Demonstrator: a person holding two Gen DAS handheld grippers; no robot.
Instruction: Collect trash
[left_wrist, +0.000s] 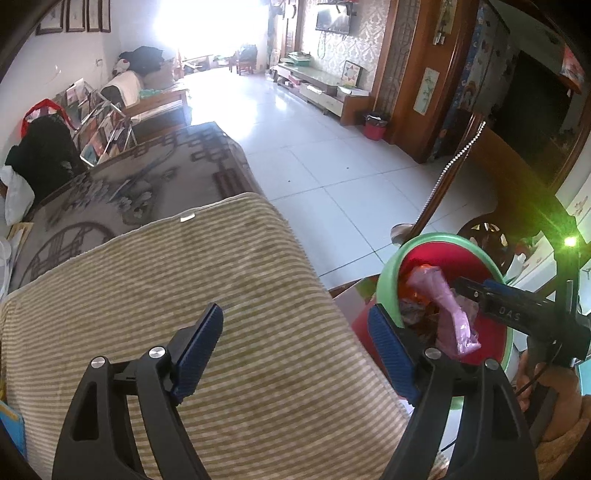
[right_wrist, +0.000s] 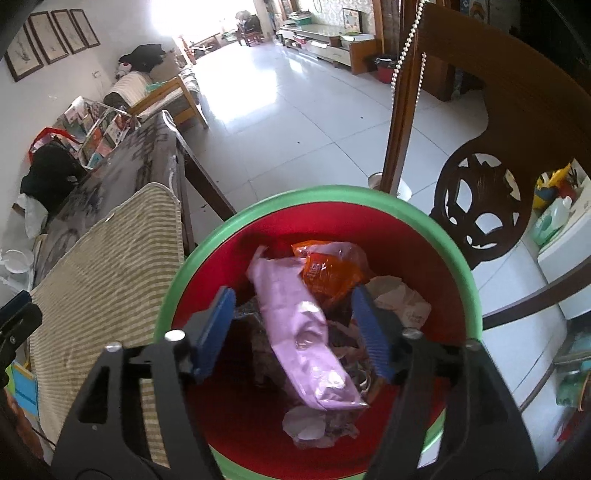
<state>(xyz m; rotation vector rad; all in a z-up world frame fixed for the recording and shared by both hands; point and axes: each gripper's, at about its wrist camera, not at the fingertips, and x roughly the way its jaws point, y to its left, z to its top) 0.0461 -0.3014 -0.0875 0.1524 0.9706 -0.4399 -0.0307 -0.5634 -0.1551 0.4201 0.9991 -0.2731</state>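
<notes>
A red trash bin with a green rim (right_wrist: 317, 195) stands below my right gripper (right_wrist: 293, 295). That gripper is open, its blue pads apart. A long pink wrapper (right_wrist: 306, 332) lies between them without touching either pad, on top of an orange wrapper (right_wrist: 325, 273) and crumpled paper (right_wrist: 402, 295) in the bin. In the left wrist view the bin (left_wrist: 391, 266) is at the right, with the pink wrapper (left_wrist: 447, 302) just off the tip of the right gripper (left_wrist: 469, 291). My left gripper (left_wrist: 295, 314) is open and empty above a striped cushion (left_wrist: 184, 295).
The cushion lies on a grey patterned couch cover (left_wrist: 129, 192). A dark carved wooden chair (right_wrist: 480, 206) stands just behind the bin, and a bead string (right_wrist: 406, 44) hangs by its post. White tiled floor (left_wrist: 314, 155) stretches beyond. A second small red bin (left_wrist: 375, 125) stands far off.
</notes>
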